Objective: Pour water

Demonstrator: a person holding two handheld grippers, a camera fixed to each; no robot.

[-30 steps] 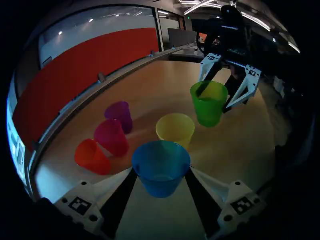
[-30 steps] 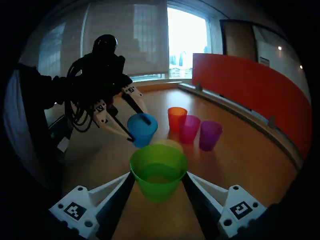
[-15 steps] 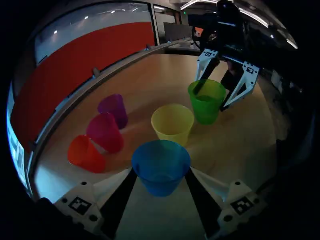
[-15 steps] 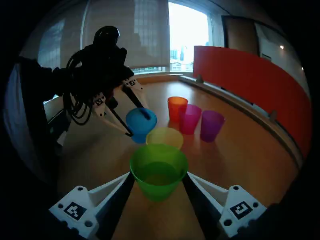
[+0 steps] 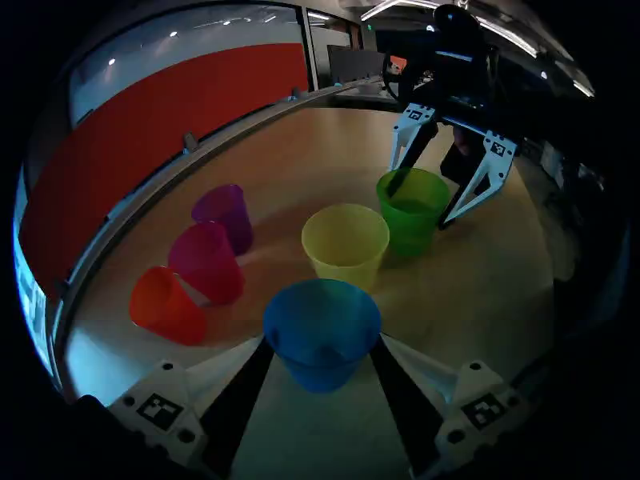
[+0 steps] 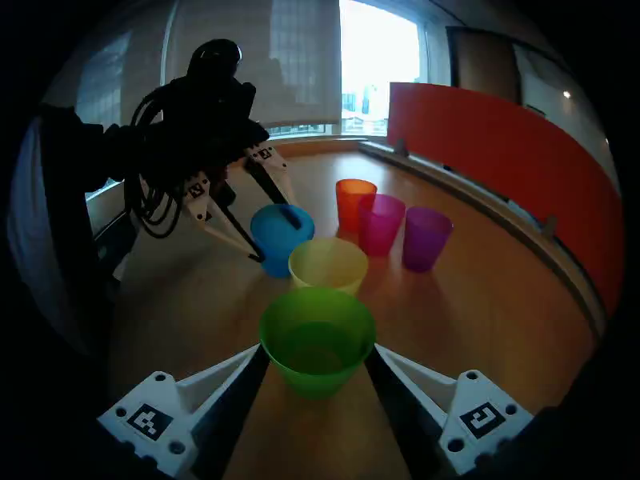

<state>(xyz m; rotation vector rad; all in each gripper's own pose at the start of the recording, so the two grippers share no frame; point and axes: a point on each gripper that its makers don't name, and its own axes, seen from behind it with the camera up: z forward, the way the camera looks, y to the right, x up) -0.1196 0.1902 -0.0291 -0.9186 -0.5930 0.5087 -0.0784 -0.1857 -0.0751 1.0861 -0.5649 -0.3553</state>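
My left gripper pinches the blue cup. Beyond it the yellow cup has drawn nearer on the table. Farther off, my right gripper clamps the green cup, which holds water and looks almost in pouring range.

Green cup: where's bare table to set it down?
Bare table lies between the green cup and the purple cup. Crowded straight ahead: yellow cup, blue cup, pink cup, orange cup.

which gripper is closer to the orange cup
Left. The left gripper, shut on the blue cup, sits beside the orange cup; the right gripper, holding the green cup, is farther off past the yellow cup.
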